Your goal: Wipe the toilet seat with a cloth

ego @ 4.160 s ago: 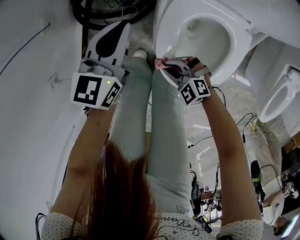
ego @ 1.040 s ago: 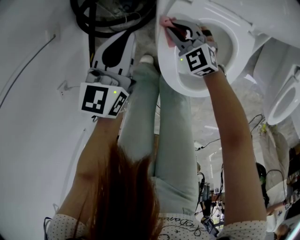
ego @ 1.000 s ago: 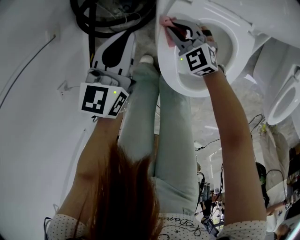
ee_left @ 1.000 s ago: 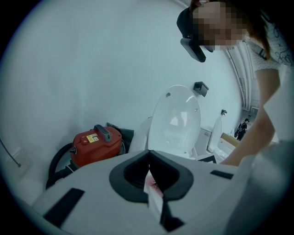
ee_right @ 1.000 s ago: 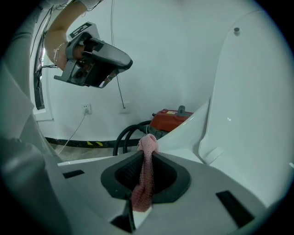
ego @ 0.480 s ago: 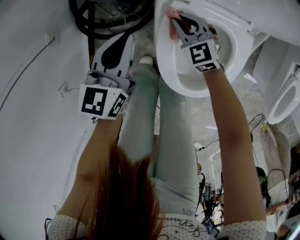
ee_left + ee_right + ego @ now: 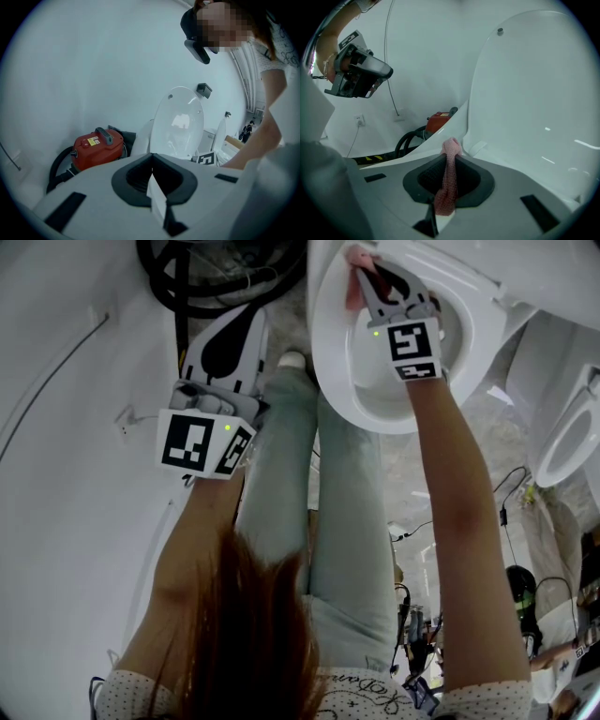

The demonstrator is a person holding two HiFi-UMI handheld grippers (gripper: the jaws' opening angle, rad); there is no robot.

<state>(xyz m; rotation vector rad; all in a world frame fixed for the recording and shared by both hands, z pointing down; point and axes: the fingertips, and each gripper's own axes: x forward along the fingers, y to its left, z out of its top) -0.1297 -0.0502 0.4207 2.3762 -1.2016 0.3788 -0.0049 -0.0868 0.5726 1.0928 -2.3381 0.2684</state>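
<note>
Right gripper (image 7: pixel 367 273) pinches pink cloth (image 7: pixel 353 287) at toilet seat (image 7: pixel 336 362); left gripper (image 7: pixel 244 322) jaws together.

The speckled grey floor (image 7: pixel 473 432) carries the white toilet (image 7: pixel 356 395), a red vacuum cleaner (image 7: pixel 97 148) beside it, and a coiled black hose (image 7: pixel 214 279).

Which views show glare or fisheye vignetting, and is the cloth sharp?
Right gripper view: dark fisheye corners, glare streaks on the toilet lid, pink cloth sharp. Left gripper view: same vignette, soft reflection on the toilet lid. Head view: wide-angle bending, pink cloth small.
</note>
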